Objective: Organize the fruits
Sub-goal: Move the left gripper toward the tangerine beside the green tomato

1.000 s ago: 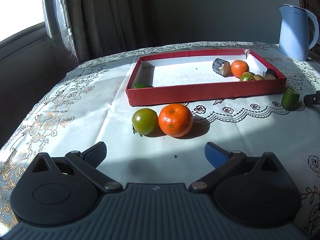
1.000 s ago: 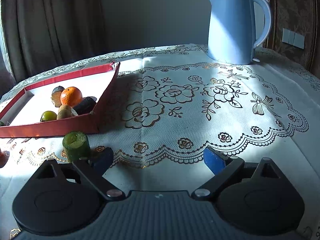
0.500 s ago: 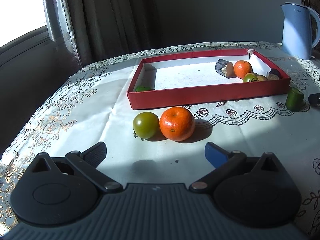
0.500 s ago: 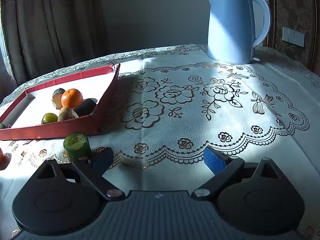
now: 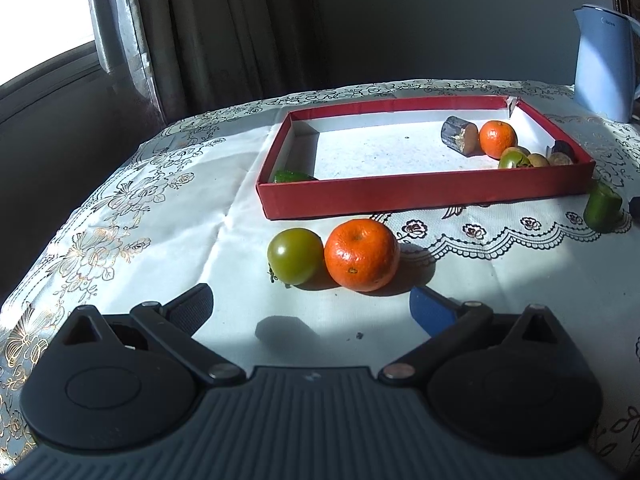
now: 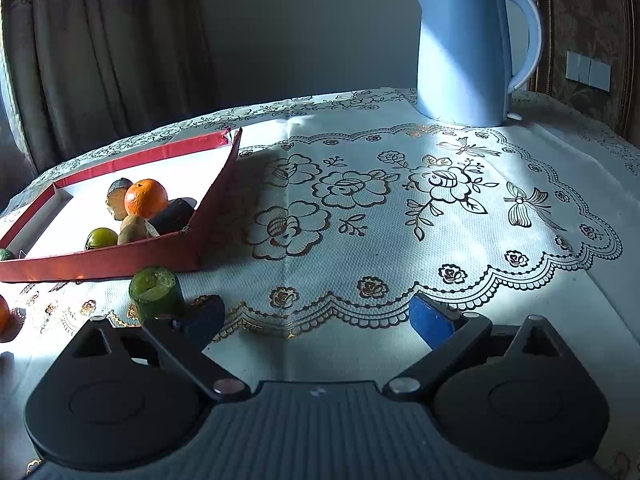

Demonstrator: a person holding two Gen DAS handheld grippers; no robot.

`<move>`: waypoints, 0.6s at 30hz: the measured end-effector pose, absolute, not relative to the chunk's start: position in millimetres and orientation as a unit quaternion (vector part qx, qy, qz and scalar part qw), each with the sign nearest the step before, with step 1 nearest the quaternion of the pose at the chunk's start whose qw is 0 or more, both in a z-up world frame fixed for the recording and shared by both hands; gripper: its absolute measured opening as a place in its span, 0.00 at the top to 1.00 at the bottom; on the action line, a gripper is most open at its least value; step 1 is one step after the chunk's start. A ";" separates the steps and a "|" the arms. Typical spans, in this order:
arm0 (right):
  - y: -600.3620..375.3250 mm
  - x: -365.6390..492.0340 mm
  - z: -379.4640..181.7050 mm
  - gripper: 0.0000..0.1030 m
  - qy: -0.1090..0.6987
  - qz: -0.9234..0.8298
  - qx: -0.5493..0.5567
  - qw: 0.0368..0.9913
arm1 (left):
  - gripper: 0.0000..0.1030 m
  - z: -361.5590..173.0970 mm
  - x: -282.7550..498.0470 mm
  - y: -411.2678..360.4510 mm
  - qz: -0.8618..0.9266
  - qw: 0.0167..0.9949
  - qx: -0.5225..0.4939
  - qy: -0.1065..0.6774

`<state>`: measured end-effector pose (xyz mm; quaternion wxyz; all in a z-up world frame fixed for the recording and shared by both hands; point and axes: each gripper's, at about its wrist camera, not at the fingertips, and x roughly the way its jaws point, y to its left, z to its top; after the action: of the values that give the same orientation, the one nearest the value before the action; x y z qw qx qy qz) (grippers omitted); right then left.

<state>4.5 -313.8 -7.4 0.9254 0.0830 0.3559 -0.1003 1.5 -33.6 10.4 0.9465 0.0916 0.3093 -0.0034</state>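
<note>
Since the earlier frames, the left gripper (image 5: 310, 306) has closed in slightly on the two loose fruits; the orange (image 5: 361, 255) and the green tomato (image 5: 295, 255) now sit larger and more central in its view. Its jaws are spread wide and hold nothing. Both fruits rest touching each other on the tablecloth (image 5: 168, 216), just outside the near wall of the red tray (image 5: 424, 196), near that wall's left corner.

The right gripper (image 6: 316, 316) has barely shifted. Its jaws are also spread and empty, and its left finger stands just beside the green cylindrical piece (image 6: 156, 289), which sits outside the tray's near right corner.

Inside the tray, a second orange (image 6: 145, 197) and several smaller fruits are grouped in the right-hand end; one green item (image 5: 291, 176) lies in the near left corner.

Assessment: the left-side approach is under way and no grasp has been made. Three pieces remain outside the tray. The round fruits may roll if contacted off-centre.
</note>
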 end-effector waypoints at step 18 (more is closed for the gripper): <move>-313.8 5.1 -7.0 0.03 0.355 -0.099 0.086 0.926 | 0.00 12.7 13.8 -30.9 -0.007 0.949 0.069 0.308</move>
<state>5.1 -313.8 -7.0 0.9256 0.0859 0.3551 -0.0990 13.8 -30.9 12.7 0.9490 0.0694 0.3076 -0.0071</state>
